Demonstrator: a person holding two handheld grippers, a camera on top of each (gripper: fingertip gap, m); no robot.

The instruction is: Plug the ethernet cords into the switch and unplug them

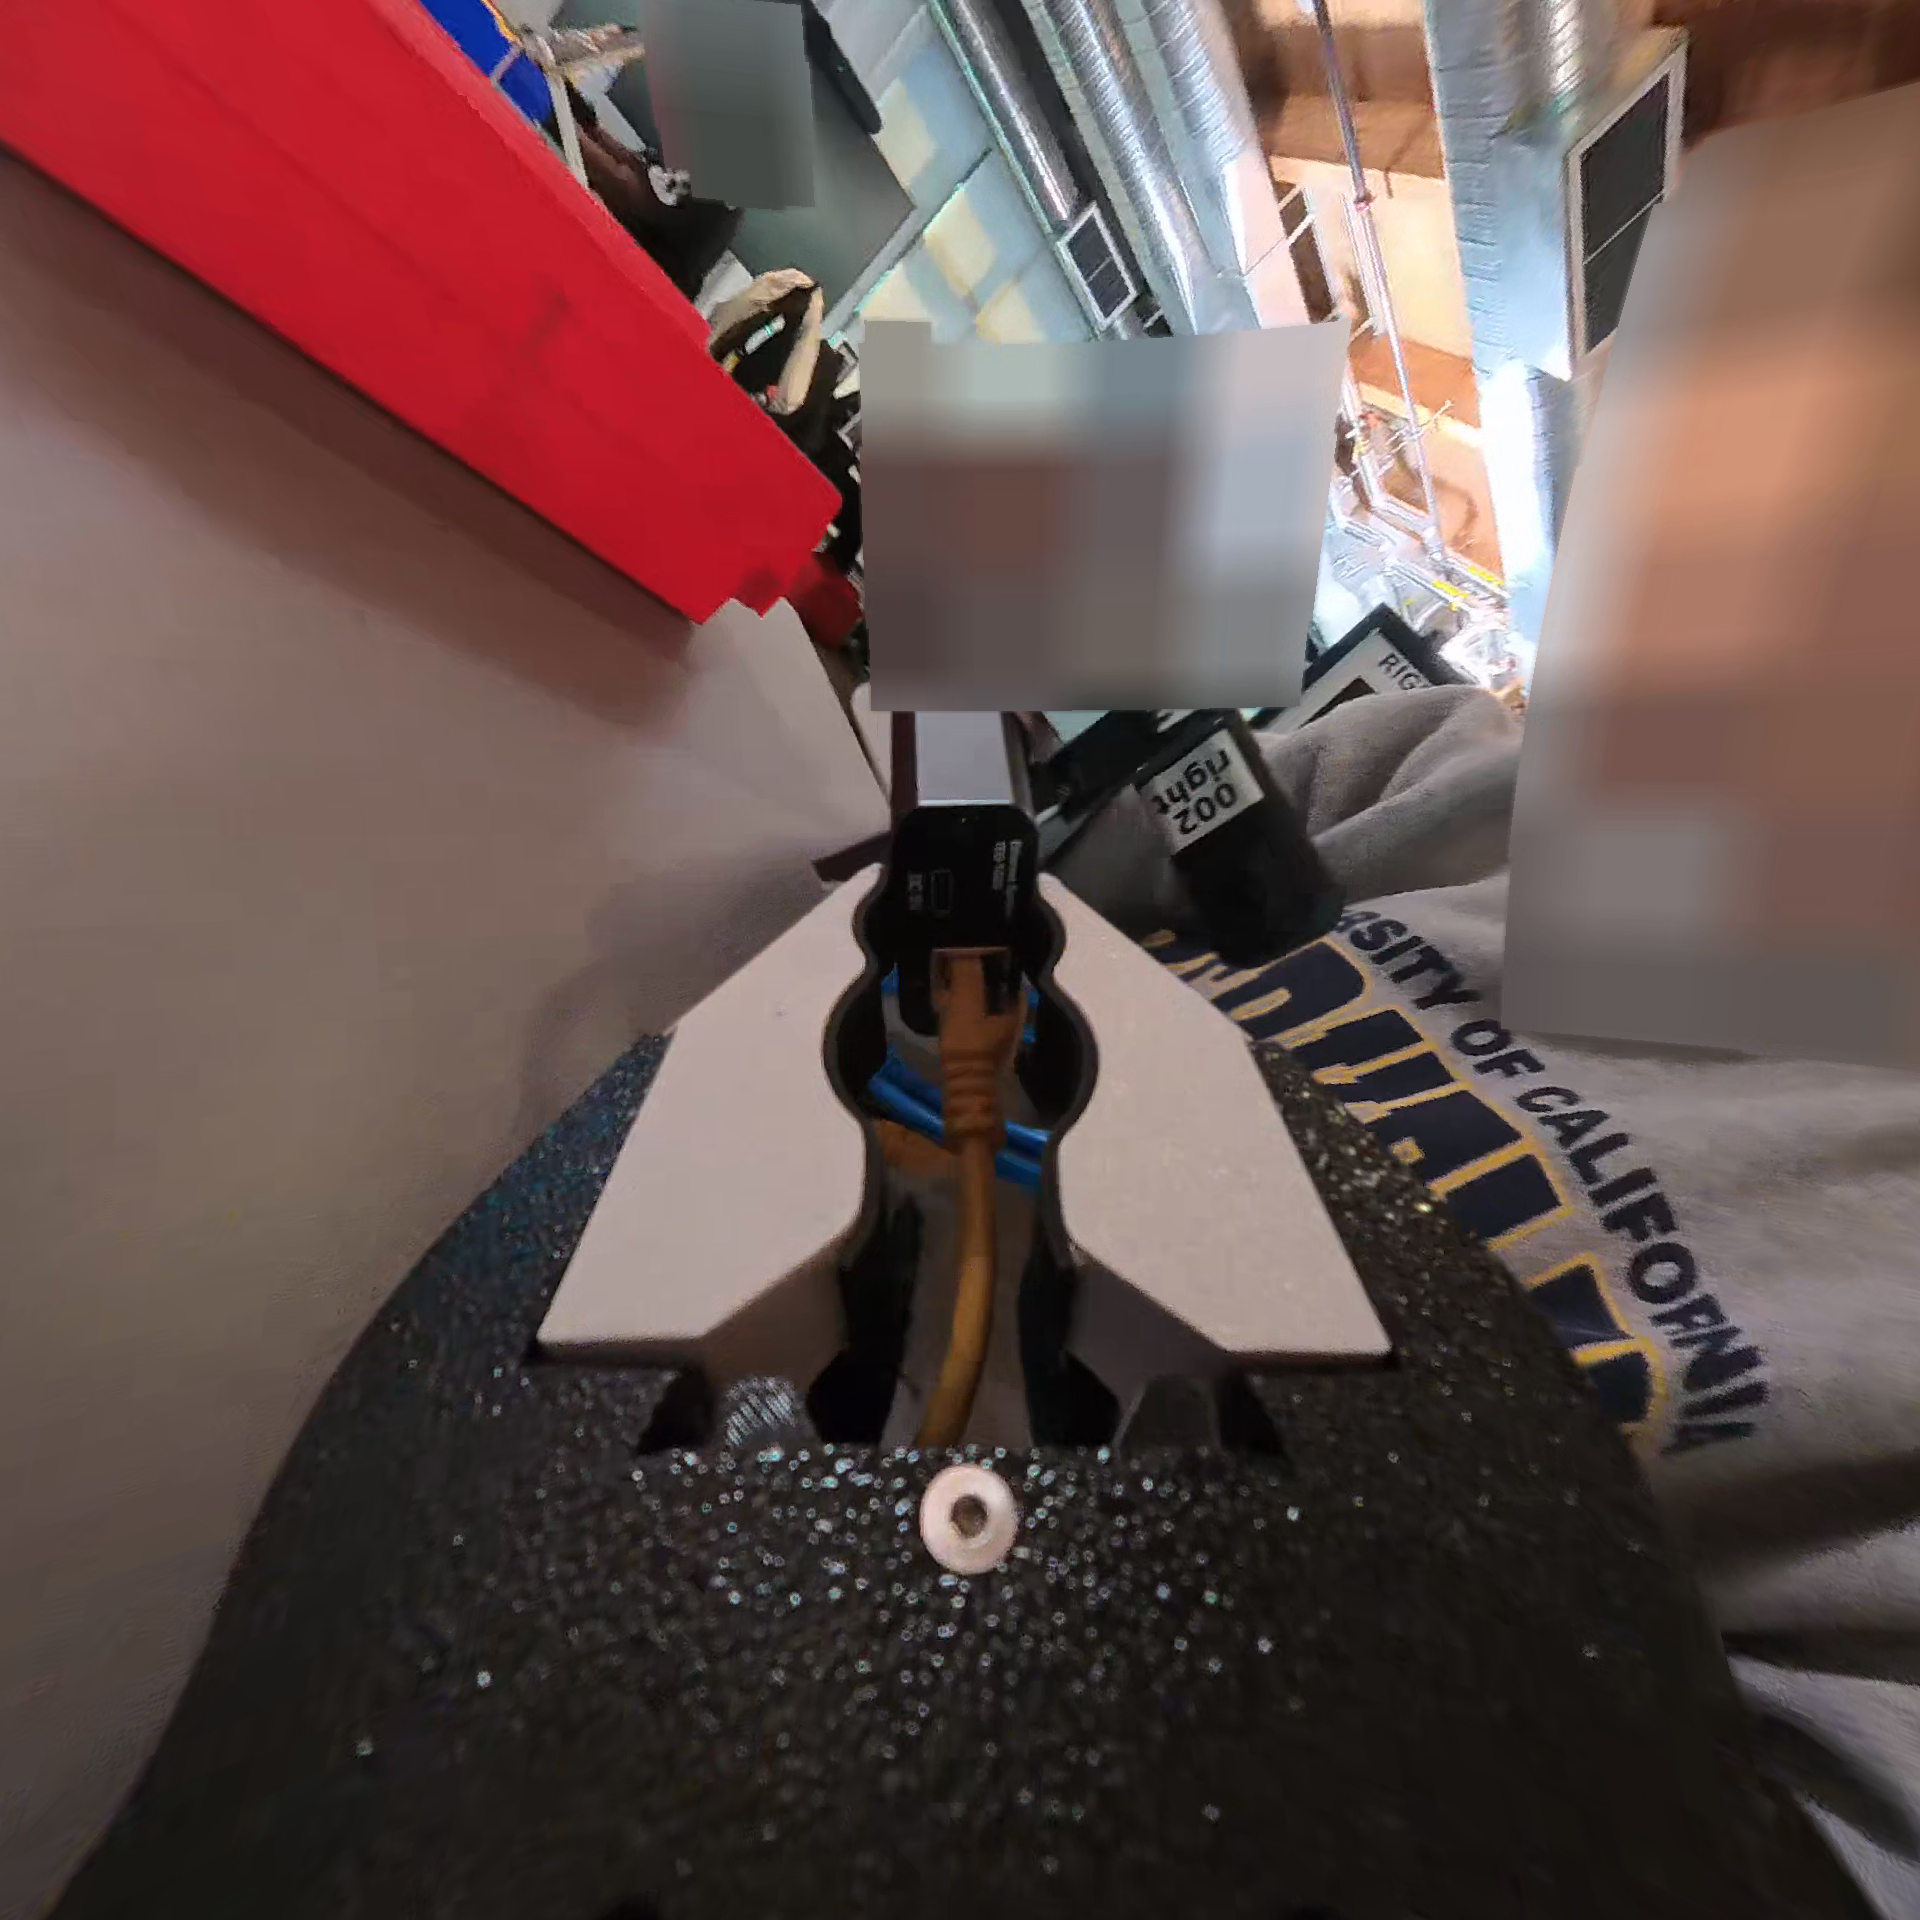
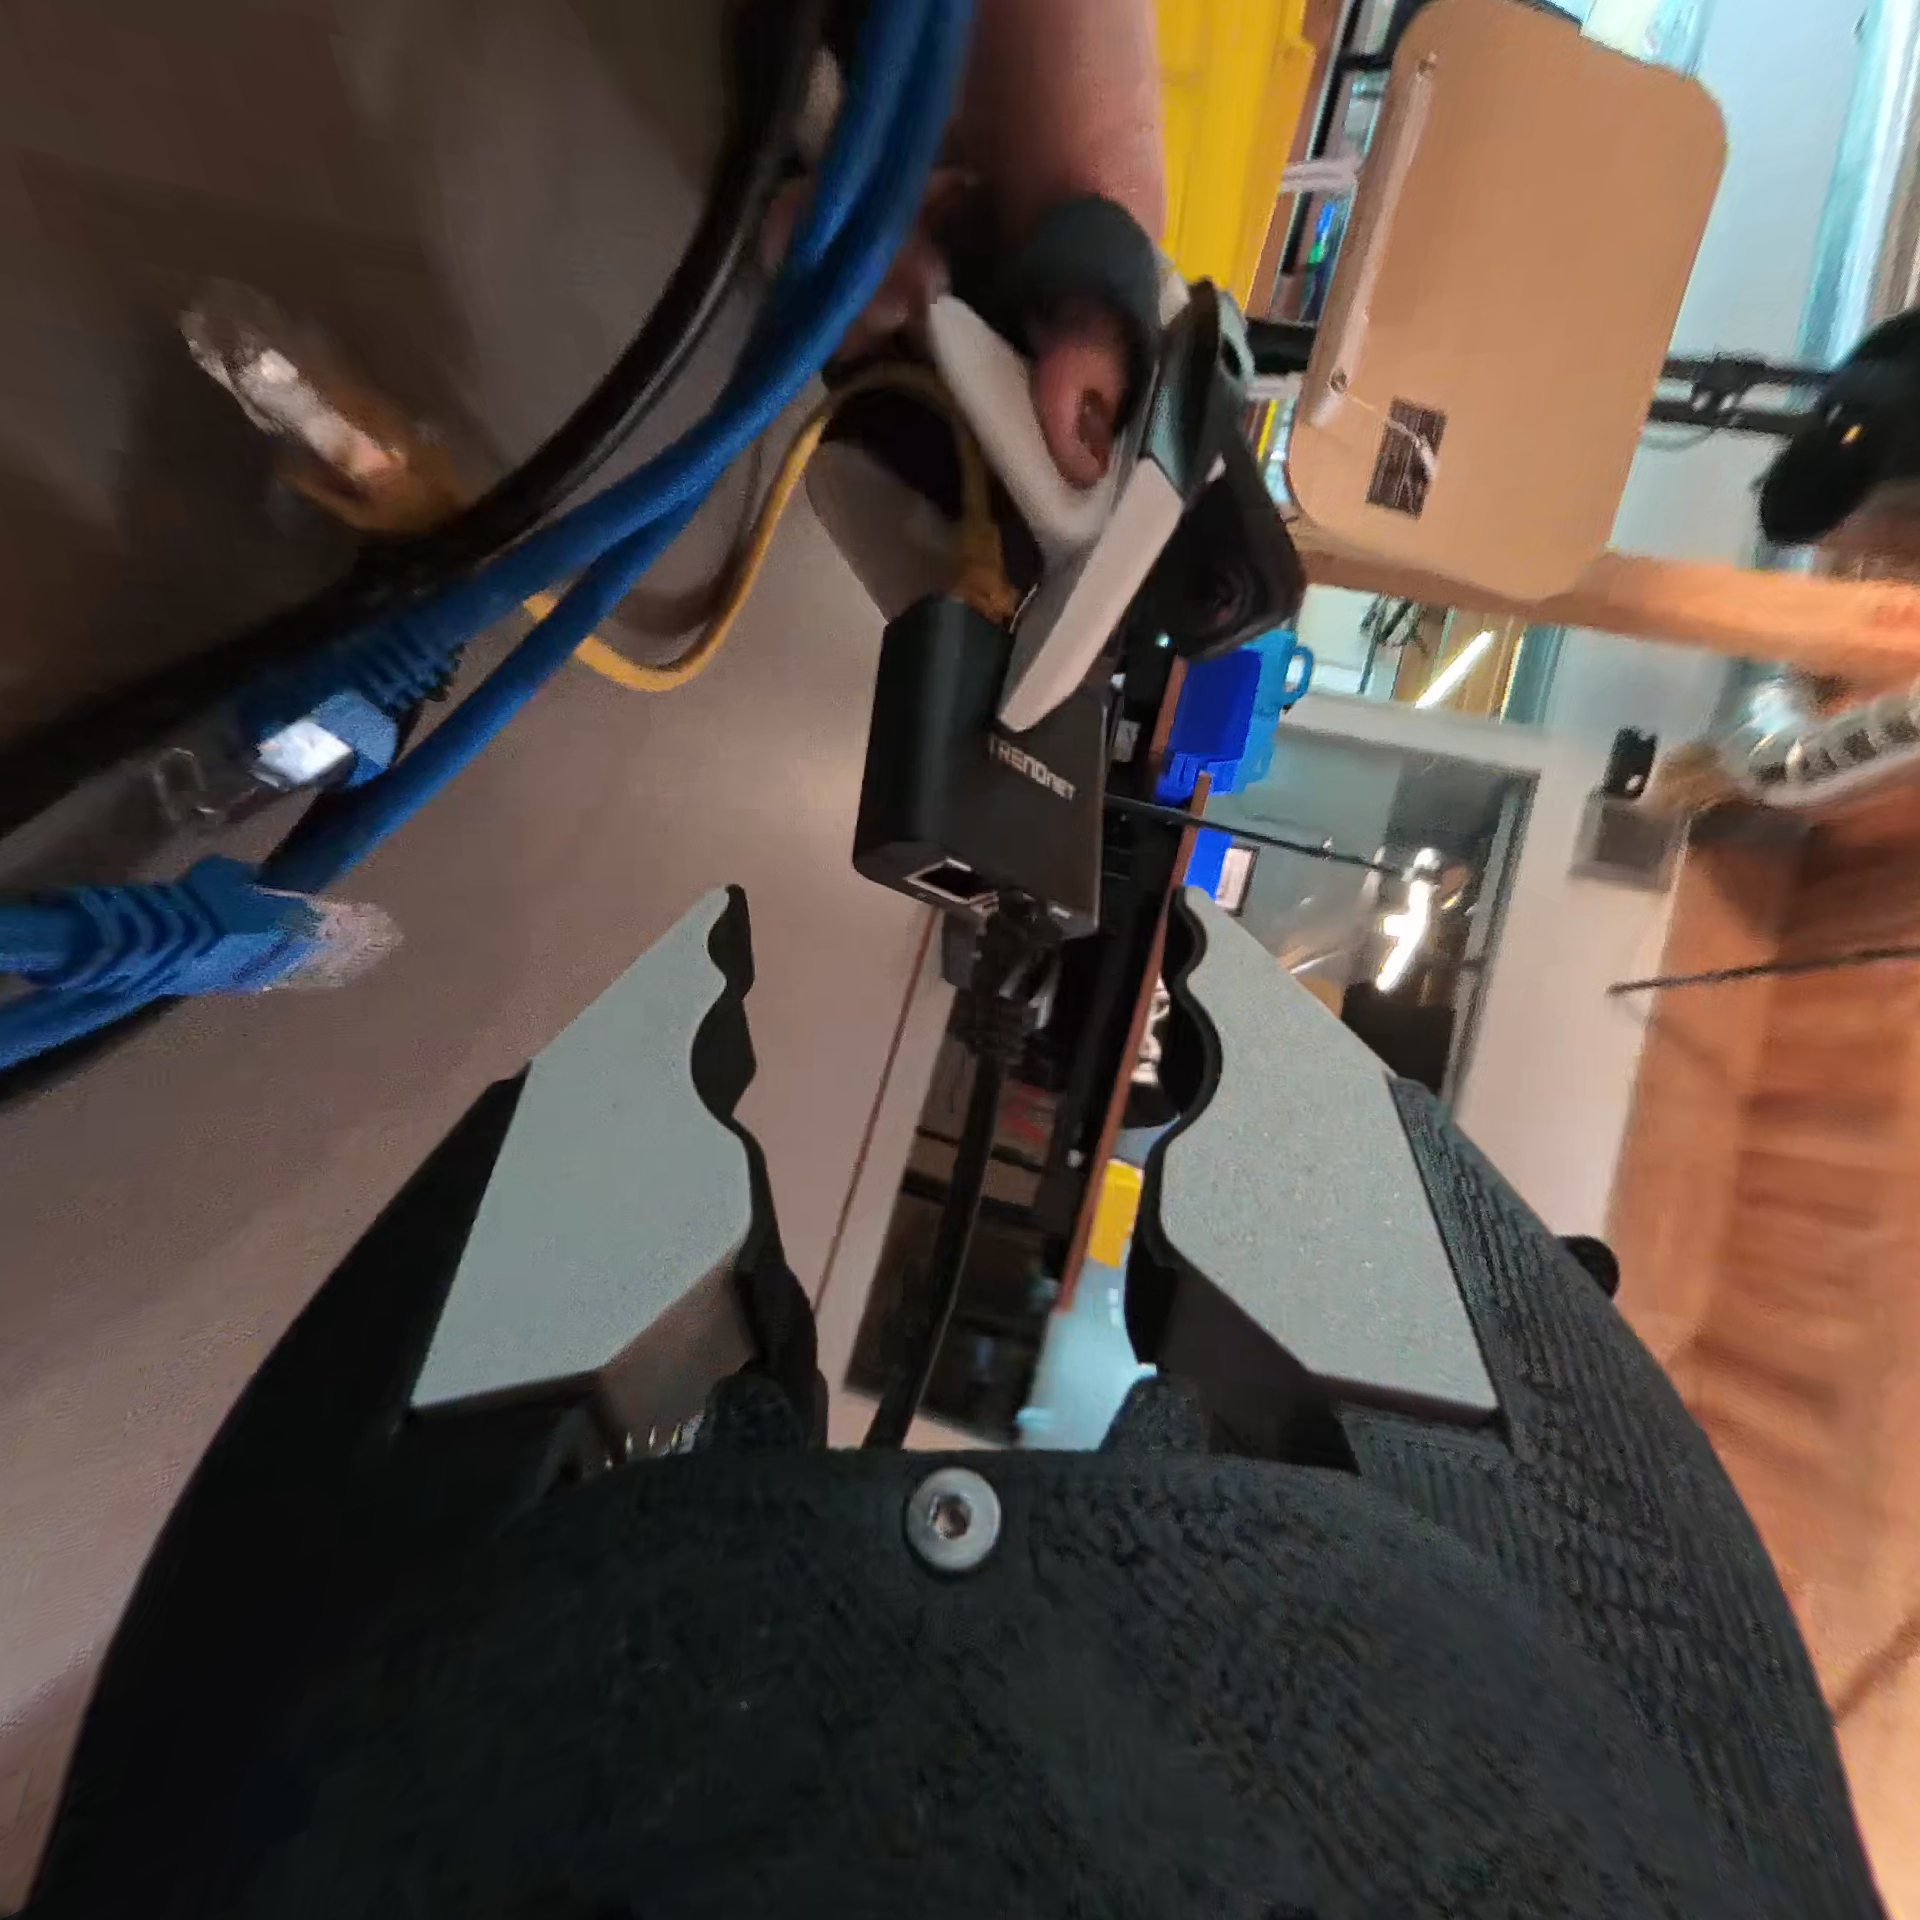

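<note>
Two grippers work above a grey table: the left gripper pinches the small black switch between its jaws and holds it off the table, while the right gripper stands with jaws spread just short of the black cord plugged into the switch's near face. The switch looks light and rigid, the yellow cord and loose blue cords limp, so I would grip the stiff plug boots. White lettering on the switch stays uncopied.
</note>
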